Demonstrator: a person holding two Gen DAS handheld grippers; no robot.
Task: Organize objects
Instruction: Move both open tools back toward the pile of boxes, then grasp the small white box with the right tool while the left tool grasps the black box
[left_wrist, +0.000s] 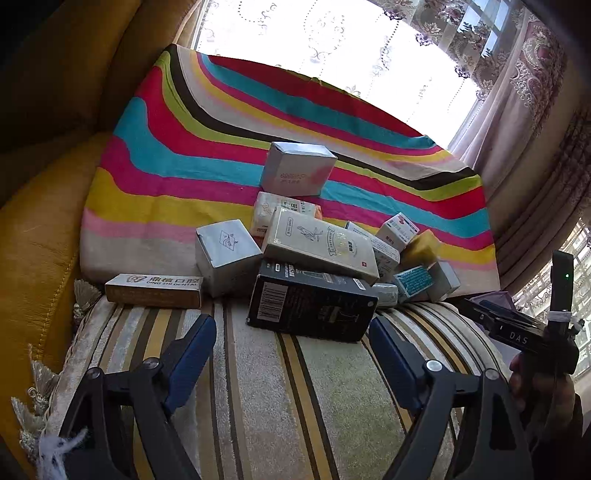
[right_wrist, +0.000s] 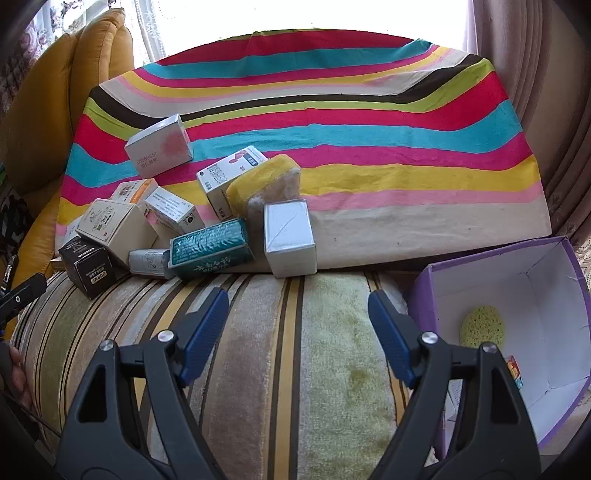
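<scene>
Nearest in both wrist views, the left tongs (left_wrist: 291, 332) and the right tongs (right_wrist: 297, 306) stand released, jaws spread wide over the striped seat cushion (right_wrist: 258, 369) with nothing between them; that looks like readiness for the next pick rather than a grip. Just beyond the left tongs lies a black box (left_wrist: 314, 306), the nearest piece of a loose heap, with a long dental box (left_wrist: 153, 290) to its left. Past the right tongs, a white box (right_wrist: 290, 240) and a teal packet (right_wrist: 210, 249) sit at the heap's near edge, and a yellow sponge (right_wrist: 262, 181) leans on them farther back. The heap rests against a rainbow-striped cloth (right_wrist: 369, 147) that rises behind it, which likely keeps the boxes from sliding away. At the near right stands an open purple bin (right_wrist: 498, 258), already holding a round sponge (right_wrist: 482, 326), seemingly where things are being sorted.
</scene>
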